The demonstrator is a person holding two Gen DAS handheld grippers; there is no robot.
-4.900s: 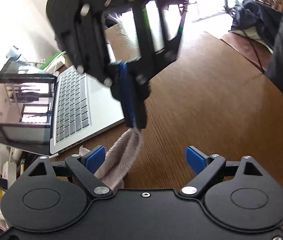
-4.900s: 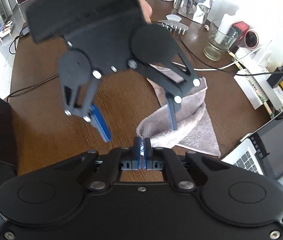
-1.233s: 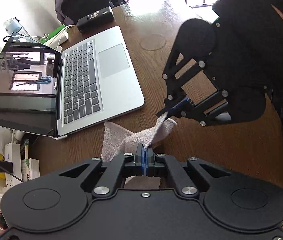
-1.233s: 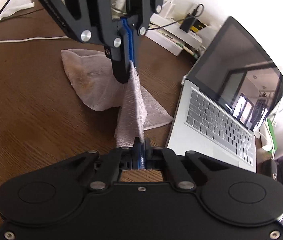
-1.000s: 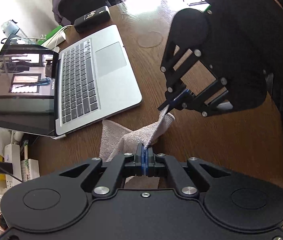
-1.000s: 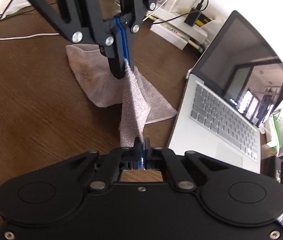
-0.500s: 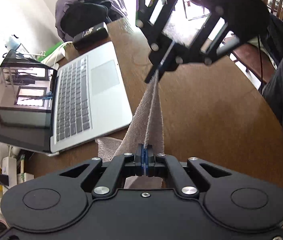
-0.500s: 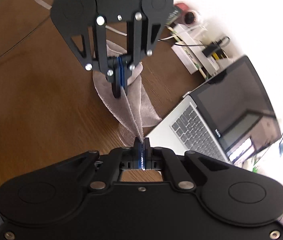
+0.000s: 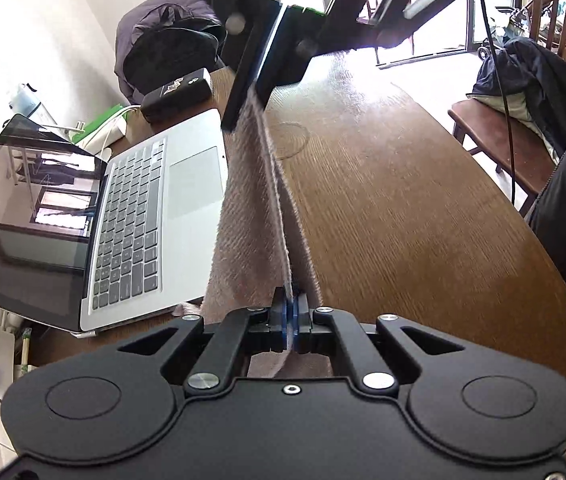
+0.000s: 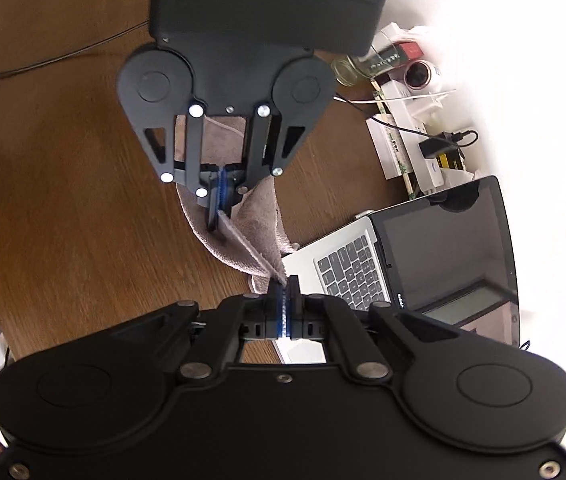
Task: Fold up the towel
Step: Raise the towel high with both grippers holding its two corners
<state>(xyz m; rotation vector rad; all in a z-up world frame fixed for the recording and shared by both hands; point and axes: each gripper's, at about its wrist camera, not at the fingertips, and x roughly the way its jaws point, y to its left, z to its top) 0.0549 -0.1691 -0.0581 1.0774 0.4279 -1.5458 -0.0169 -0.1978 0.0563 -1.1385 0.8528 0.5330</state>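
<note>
A: Beige-grey terry towel (image 9: 243,216)?
B: Stretched taut, edge-on, above the brown wooden table (image 9: 403,208), beside the silver laptop (image 9: 155,216).
A: Grippers?
B: Left gripper (image 9: 290,312) and right gripper (image 10: 283,304) each clamped on a towel corner.

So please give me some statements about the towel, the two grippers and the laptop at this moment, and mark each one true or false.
1. Both the left gripper and the right gripper are shut on the towel. True.
2. The towel lies flat and folded on the table. False: it is stretched between the two grippers.
3. The laptop is open. True.
4. The laptop's lid is covered by the towel. False: the screen is uncovered.
5. A dark backpack sits beyond the laptop. True.
</note>
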